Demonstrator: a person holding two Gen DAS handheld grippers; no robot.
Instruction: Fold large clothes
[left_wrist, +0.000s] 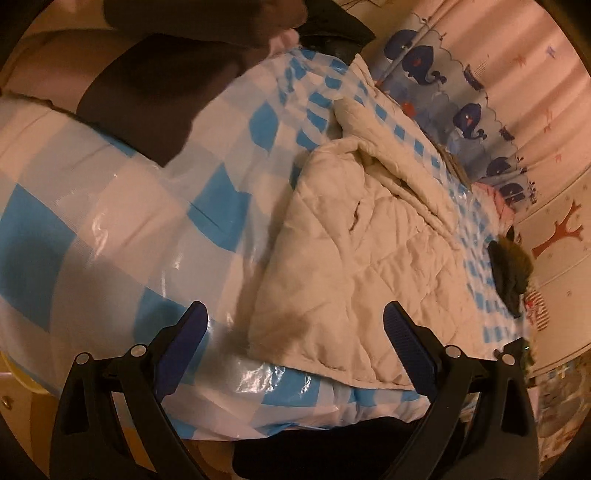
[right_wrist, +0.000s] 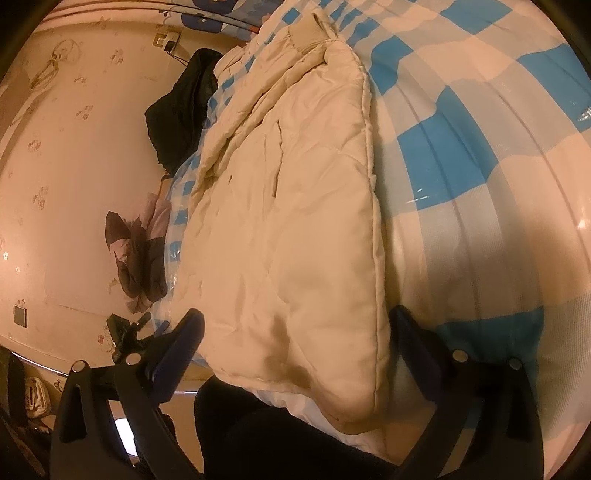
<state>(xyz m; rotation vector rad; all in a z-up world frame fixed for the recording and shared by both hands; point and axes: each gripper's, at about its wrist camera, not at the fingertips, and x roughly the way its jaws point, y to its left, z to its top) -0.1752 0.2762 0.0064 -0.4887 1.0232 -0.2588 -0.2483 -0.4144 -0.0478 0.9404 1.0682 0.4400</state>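
A blue-and-white checked plastic sheet (left_wrist: 122, 206) covers the bed, with a whale-print curtain (left_wrist: 461, 110) behind it. On the sheet lies the cream quilted jacket (right_wrist: 295, 229) (folded lengthwise, ribbed collar at the far end). The left gripper (left_wrist: 295, 347) and right gripper (right_wrist: 295, 354) both hover wide open above its near hem, holding nothing.

Left gripper (left_wrist: 295, 354) jaws spread wide, nothing between the blue pads (left_wrist: 410, 349), fingers pointing forward and down. Right gripper (right_wrist: 295, 354) also spread wide, nothing pinched, pads (right_wrist: 177, 350) facing each other across the gap. In the left wrist view a dark-sleeved arm (left_wrist: 162, 85) reaches across the top left, blurred. Dark-clothed leg (right_wrist: 266, 439) below the right gripper.
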